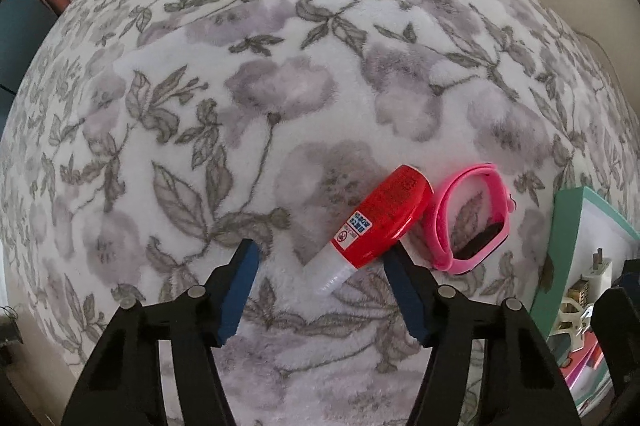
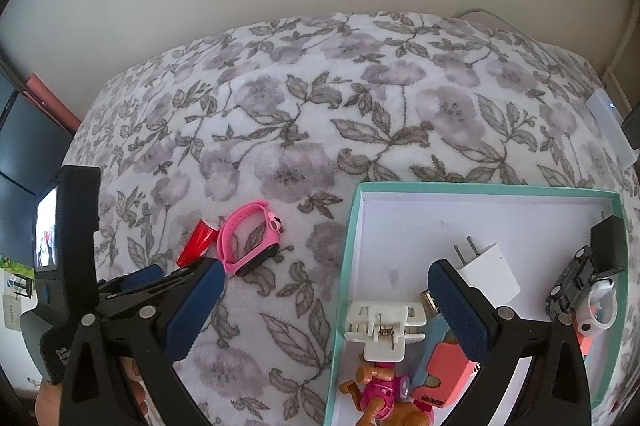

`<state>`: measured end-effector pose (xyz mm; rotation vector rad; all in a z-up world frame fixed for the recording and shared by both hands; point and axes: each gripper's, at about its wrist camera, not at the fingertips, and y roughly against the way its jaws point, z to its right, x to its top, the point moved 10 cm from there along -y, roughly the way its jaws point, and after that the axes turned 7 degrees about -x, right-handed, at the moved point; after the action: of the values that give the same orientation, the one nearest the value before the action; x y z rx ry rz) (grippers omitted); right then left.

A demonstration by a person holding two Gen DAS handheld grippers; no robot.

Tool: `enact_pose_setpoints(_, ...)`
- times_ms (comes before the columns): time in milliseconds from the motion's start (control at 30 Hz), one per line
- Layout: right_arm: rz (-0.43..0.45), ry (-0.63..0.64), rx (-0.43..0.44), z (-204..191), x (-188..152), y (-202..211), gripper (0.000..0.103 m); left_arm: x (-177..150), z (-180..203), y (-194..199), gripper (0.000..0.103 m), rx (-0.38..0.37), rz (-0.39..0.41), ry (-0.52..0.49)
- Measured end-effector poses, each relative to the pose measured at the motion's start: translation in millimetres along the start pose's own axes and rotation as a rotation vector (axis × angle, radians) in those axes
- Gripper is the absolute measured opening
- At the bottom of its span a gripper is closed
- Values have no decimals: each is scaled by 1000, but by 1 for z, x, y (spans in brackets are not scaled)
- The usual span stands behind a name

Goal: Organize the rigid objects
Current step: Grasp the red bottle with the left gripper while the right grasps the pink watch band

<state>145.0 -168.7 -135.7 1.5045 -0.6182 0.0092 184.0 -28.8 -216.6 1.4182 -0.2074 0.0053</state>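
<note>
A red bottle with a clear cap (image 1: 376, 222) lies on the floral blanket, beside a pink watch (image 1: 472, 218). My left gripper (image 1: 320, 258) is open, its fingers on either side of the bottle's cap end, not closed on it. In the right wrist view the bottle (image 2: 200, 240) and the watch (image 2: 252, 238) lie left of a teal-rimmed white box (image 2: 348, 246). My right gripper (image 2: 324, 286) is open and empty above the box's near left part. The box holds a white clip (image 2: 384, 322), a white plug (image 2: 488, 266), a toy figure (image 2: 380, 390) and other small items.
The floral blanket (image 1: 280, 85) covers the whole surface. The box edge (image 1: 560, 246) shows at the right of the left wrist view. A white strip (image 2: 612, 125) lies at the blanket's far right edge. A wall stands behind.
</note>
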Motion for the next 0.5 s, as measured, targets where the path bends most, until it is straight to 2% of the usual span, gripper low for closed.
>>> enact_pose_setpoints(67,-2,5,-1,-2,0,-2,103,2,0,2,54,-11,10,1)
enact_pose_setpoints(200,-1,19,-5,-5,0,-3,103,5,-5,5,43,-33,17,10)
enact_pose_setpoints(500,-7,59,5,-19,2,-13,101,22,-37,16,40,-127,19,90)
